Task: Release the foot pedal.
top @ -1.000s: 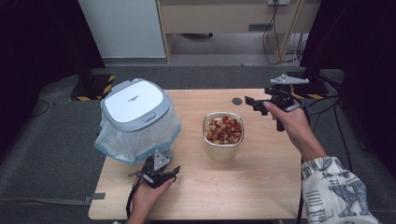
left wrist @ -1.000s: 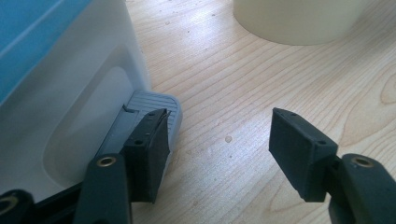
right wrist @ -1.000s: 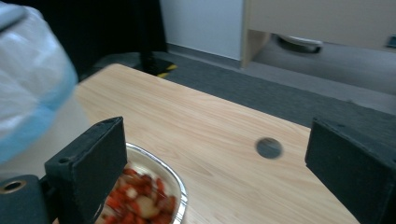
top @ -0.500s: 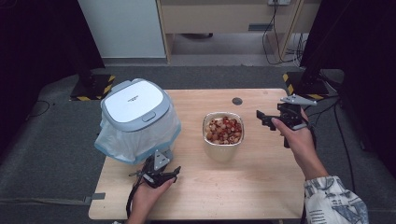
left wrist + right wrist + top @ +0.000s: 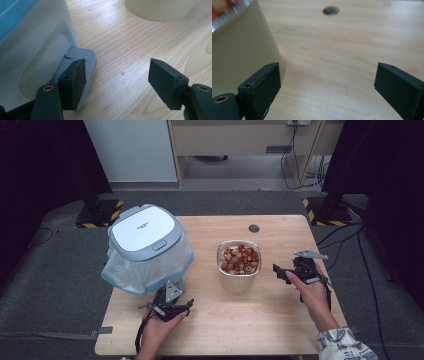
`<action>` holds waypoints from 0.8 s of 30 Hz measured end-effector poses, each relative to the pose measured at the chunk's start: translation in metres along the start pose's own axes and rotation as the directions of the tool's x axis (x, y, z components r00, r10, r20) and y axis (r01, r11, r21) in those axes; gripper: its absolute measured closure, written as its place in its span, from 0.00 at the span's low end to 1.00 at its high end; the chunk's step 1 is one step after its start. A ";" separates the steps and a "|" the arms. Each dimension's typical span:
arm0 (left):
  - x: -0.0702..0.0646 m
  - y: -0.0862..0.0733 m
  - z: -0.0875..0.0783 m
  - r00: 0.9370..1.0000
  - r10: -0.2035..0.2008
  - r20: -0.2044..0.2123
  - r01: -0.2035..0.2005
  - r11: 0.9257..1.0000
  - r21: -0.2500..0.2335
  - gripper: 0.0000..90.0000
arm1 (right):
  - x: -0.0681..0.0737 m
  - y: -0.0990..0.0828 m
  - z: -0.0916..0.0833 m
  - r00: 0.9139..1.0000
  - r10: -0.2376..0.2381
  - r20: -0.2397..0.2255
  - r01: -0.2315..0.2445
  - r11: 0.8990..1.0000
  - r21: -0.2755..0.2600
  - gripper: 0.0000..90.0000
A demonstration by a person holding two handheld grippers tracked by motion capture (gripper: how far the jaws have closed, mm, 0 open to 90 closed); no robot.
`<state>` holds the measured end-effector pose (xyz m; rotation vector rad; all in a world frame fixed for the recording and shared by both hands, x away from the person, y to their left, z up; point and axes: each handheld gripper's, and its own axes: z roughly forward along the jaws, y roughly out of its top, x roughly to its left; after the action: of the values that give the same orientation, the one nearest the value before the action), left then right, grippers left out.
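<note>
So the right gripper [image 5: 283,272] has dropped from the upper right of the table down to mid-right, just beside the bowl of scraps [image 5: 239,260], jaws wide apart with nothing in them. Left gripper [image 5: 120,77] hasn't budged at lower left, also gaping, 1 jaw on the bin's pedal [image 5: 83,56]. My guess is the bowl gets grabbed and tipped into the bin [image 5: 145,237].

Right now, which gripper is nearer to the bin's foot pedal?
Left. The left gripper sits at the grey pedal, one jaw over it. The right gripper is across the table, beside the bowl.
</note>
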<state>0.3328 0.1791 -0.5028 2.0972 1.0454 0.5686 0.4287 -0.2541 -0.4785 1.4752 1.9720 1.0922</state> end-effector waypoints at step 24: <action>0.001 0.000 -0.001 1.000 0.005 -0.006 -0.005 1.000 -0.003 0.31 | 0.005 -0.053 0.034 0.991 -0.044 0.129 0.025 0.989 0.144 0.03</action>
<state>0.3327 0.1801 -0.5023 2.0969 1.0418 0.5788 0.4212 -0.2450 -0.5399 1.5376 2.0097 0.8314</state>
